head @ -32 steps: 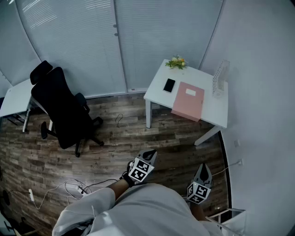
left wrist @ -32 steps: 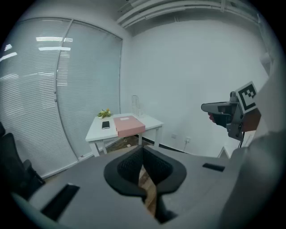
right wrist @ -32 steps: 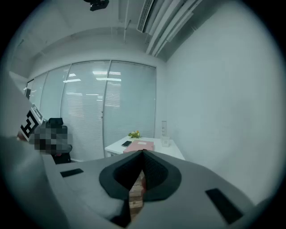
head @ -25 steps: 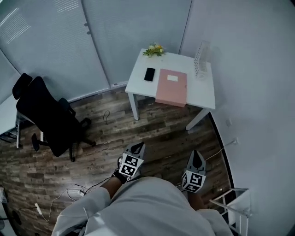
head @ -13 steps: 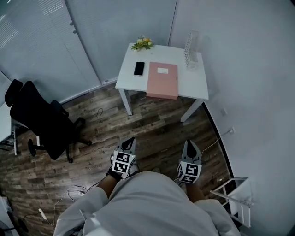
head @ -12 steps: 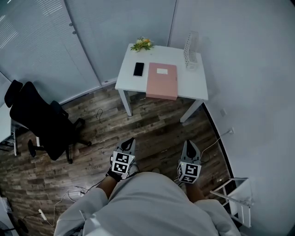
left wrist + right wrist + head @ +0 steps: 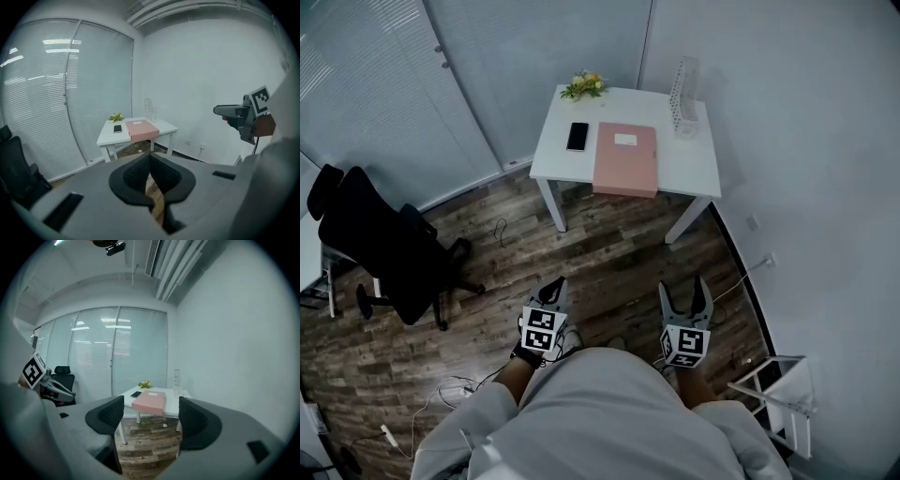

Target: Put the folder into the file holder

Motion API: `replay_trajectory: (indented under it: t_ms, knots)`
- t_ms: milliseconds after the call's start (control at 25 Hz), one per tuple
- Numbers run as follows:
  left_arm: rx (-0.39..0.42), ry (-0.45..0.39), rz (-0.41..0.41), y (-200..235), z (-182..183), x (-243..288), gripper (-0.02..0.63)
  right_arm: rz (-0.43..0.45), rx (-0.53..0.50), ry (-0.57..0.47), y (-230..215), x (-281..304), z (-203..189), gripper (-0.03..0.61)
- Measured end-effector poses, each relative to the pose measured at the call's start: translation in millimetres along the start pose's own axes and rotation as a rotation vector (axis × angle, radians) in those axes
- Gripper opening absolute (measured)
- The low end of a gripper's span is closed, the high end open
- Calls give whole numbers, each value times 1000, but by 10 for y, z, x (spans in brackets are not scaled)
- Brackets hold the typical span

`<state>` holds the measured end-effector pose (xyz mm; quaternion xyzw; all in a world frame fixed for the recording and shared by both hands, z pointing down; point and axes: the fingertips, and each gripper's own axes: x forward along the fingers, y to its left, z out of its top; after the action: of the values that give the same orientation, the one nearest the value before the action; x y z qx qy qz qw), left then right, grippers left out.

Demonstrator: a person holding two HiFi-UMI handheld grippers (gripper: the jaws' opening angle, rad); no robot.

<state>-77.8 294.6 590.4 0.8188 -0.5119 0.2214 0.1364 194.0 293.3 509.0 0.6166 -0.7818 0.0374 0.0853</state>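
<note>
Upper centre of the head view: a white table (image 7: 698,173) set against the pale wall, well apart from both grippers. Flat on its top, a pink folder (image 7: 625,159) with a small white label near the far edge, and with the near edge right at the table's front edge. Just left of the folder, a black smartphone (image 7: 577,137). Beyond that, at the far left corner of the tabletop, a small bunch of yellow flowers (image 7: 584,86). At the far right corner, standing upright and close to the wall, a clear file holder (image 7: 682,82), apart from the folder.

Lower centre of the same view: left gripper (image 7: 553,286) and right gripper (image 7: 685,298), side by side above the dark wood-plank floor (image 7: 609,253), both pointing toward the table and touching nothing. Left jaws pressed together, pads meeting in the left gripper view, nothing pinched. Right jaws opening and spread wide, with only the distant floor and table showing through the gap in the right gripper view, no object between the pads.

Left edge of the head view: a black office chair (image 7: 380,234) on castors. Bottom left: pale cables (image 7: 441,394) loose on the planks. Upper left: a glass wall with closed blinds (image 7: 394,84).
</note>
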Motion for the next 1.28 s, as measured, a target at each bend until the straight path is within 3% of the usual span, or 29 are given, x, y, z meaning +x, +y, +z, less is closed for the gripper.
replay_trajectory:
  t_ms: [440, 640, 1000, 1280]
  knots:
    - [-25, 8, 53, -216, -14, 3, 9, 34, 15, 28, -286, -92, -264, 362]
    - [-34, 50, 72, -217, -179, -12, 9, 53, 18, 62, -343, -14, -446, 359]
    - [-87, 67, 16, 289, -157, 700, 9, 42, -6, 121, -187, 830, -484, 351]
    - [-68, 57, -47, 1108, 407, 1526, 9, 3, -4, 165, -71, 1960, -273, 350]
